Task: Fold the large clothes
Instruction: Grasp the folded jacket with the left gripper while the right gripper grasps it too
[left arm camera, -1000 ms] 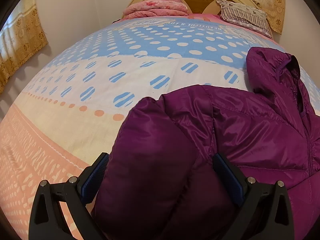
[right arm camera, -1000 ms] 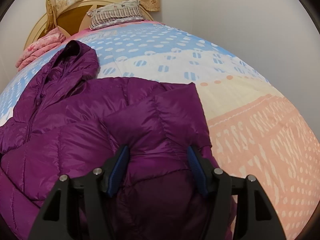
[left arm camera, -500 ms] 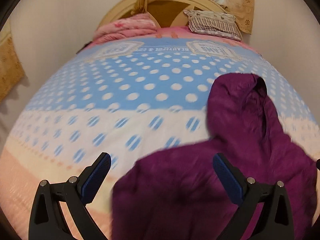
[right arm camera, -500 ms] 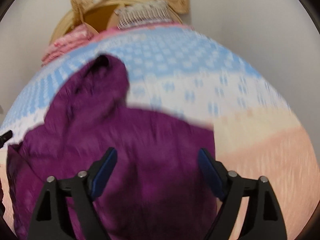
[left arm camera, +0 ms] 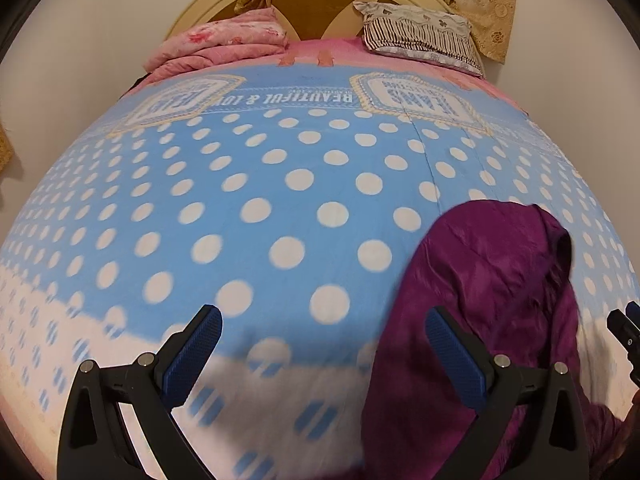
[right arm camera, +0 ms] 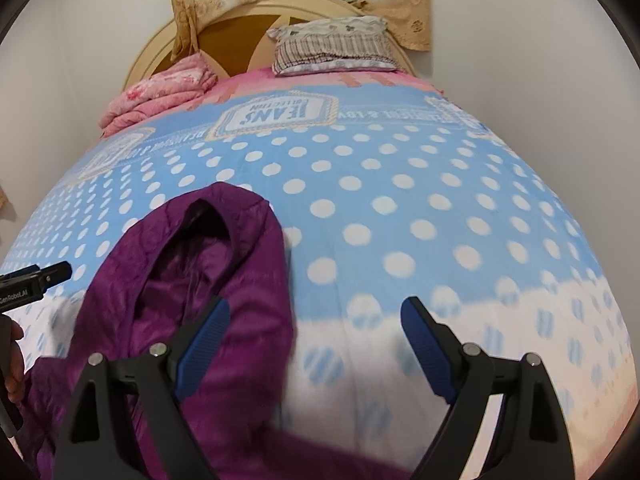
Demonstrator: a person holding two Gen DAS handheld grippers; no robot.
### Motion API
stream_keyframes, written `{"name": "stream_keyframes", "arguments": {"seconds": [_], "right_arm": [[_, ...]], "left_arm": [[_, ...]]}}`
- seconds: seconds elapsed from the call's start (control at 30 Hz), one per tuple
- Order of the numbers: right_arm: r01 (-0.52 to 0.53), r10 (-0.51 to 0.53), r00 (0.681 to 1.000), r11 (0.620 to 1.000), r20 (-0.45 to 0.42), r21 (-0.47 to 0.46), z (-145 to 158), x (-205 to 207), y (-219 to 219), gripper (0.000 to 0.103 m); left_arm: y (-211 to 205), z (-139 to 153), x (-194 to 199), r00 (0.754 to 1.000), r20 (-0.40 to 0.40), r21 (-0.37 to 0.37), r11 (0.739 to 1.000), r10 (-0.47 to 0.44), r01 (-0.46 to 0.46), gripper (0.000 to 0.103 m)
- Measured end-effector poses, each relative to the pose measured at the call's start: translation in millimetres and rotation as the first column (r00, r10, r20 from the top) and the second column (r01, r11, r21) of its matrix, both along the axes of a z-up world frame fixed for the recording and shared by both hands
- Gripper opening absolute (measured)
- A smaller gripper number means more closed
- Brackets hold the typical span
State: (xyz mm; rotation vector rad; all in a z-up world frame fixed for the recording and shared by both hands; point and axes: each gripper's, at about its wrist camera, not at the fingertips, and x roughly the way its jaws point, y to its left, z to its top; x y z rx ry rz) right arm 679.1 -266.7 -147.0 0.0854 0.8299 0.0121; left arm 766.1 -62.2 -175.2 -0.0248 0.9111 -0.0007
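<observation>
Both the left gripper and the right gripper are spread, pinching nothing; the right's jaws have just been opening. The purple jacket lies at its seven o'clock on the bedspread, hood unfolded. Folding looks unfinished.

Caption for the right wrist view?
Open right gripper above a purple hooded jacket on a polka-dot bed.

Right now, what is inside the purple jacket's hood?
The purple jacket lies on the dotted bedspread with its hood gaping open. Only its dark purple lining shows inside; the deepest part is in shadow and cannot be seen.
</observation>
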Motion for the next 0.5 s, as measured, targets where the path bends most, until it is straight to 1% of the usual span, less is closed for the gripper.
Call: {"name": "stream_keyframes", "arguments": {"seconds": [0.07,0.13,0.17,0.2,0.23,0.27,0.3,0.33,0.37,0.4,0.43,0.47,0.5], "right_arm": [[-0.016,0.016,1.0,1.0,-0.009,-0.003,-9.2,14.2,3.1,0.089],[-0.024,0.024,0.999,1.0,-0.028,-0.003,-16.6,23.6,3.5,0.081],[-0.031,0.031,0.999,1.0,-0.039,-0.003,-21.7,29.2,3.6,0.075],[-0.034,0.034,0.998,0.999,-0.055,0.007,-29.1,35.8,3.3,0.072],[-0.034,0.035,0.997,0.999,-0.068,0.022,-33.8,39.7,3.0,0.071],[-0.037,0.04,0.996,0.999,-0.076,0.038,-37.0,43.3,2.5,0.069],[-0.05,0.055,0.994,0.997,-0.092,0.051,-43.0,46.4,4.5,0.06],[-0.071,0.076,0.991,0.996,-0.109,0.05,-47.0,49.6,8.4,0.053],[-0.101,0.106,0.986,0.994,-0.128,0.041,-51.7,51.5,13.9,0.032],[-0.119,0.12,0.985,0.993,-0.124,0.015,-52.5,51.0,18.3,0.021],[-0.138,0.137,0.984,0.99,-0.114,-0.008,-51.4,49.6,22.3,0.014],[-0.142,0.139,0.983,0.99,-0.117,-0.016,-50.6,48.3,24.2,0.01],[-0.137,0.134,0.984,0.99,-0.116,-0.018,-47.8,45.9,24.4,0.007]], "left_arm": [[-2.2,-11.3,12.5,1.0,-0.02,-0.004,1.0,0.001,-0.001,0.102],[-4.8,-19.3,20.2,1.0,-0.015,-0.016,1.0,-0.008,0.008,0.101],[-6.9,-22.2,23.1,1.0,-0.006,-0.027,0.999,-0.023,0.023,0.096],[-10.4,-25.8,25.1,0.999,-0.005,-0.036,0.998,-0.047,0.046,0.089],[-15.0,-30.5,27.2,0.997,-0.017,-0.037,0.997,-0.07,0.07,0.073],[-20.3,-38.0,29.6,0.993,-0.046,-0.044,0.994,-0.107,0.105,0.055],[-24.8,-45.3,30.2,0.988,-0.063,-0.055,0.989,-0.139,0.136,0.048],[-29.3,-47.2,28.4,0.988,-0.052,-0.025,0.989,-0.148,0.147,0.046],[-35.0,-45.6,24.8,0.985,-0.02,0.011,0.985,-0.171,0.172,0.025],[-38.8,-44.7,23.0,0.98,-0.013,0.009,0.98,-0.2,0.2,0.009],[-42.4,-43.7,22.0,0.973,-0.021,0.001,0.973,-0.23,0.231,0.001],[-45.0,-39.7,19.4,0.972,-0.013,0.027,0.972,-0.233,0.233,0.001],[-45.0,-33.9,16.1,0.972,0.007,0.035,0.972,-0.234,0.234,0.001]]}}
